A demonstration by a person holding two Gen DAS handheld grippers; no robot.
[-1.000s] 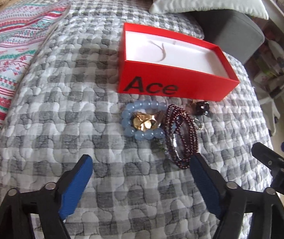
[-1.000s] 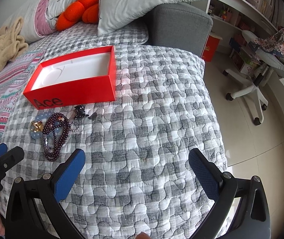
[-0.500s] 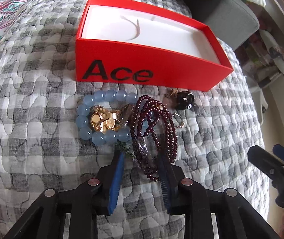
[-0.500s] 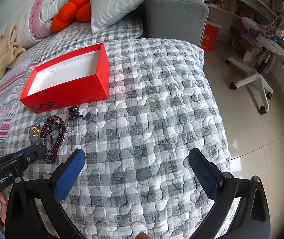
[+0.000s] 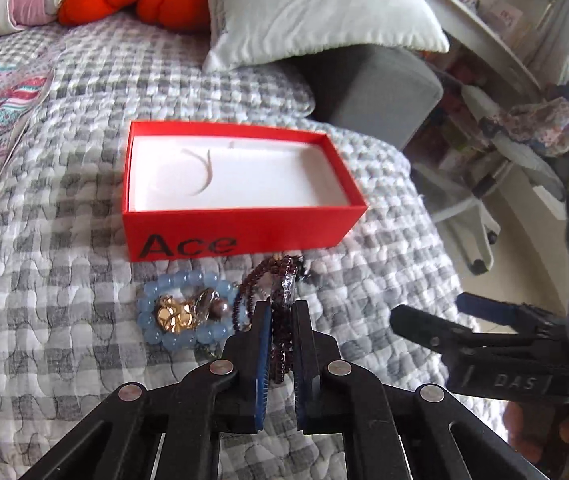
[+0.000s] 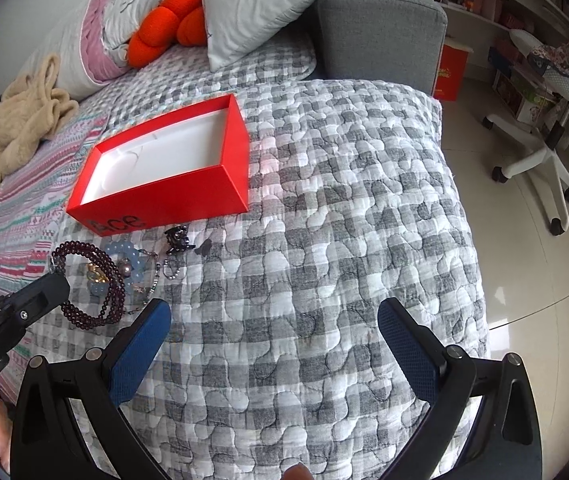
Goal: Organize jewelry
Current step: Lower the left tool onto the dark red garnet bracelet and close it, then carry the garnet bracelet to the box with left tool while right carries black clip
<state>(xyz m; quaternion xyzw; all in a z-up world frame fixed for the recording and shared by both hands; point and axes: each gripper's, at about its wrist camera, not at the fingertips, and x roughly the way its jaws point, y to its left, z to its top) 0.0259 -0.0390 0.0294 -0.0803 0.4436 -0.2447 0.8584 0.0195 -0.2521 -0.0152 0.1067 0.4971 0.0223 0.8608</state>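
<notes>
A string of small garnet beads [image 5: 280, 340] was clamped in the left gripper [image 5: 281, 312] above a quilted checked bedspread [image 6: 344, 240], near a glossy red box [image 5: 240, 184]; the right gripper's [image 6: 274, 320] padded jaws were held wide apart.

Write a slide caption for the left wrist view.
Left gripper shut on dark garnet bead strand before open red cardboard box.

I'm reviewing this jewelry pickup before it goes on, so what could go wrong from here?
1. The left gripper pinches only part of the dark red bead strand; its loops hang loose and might slip out on the way to the red box.
2. The strand lies across the blue bead bracelet and gold piece, so lifting could drag them along.
</notes>
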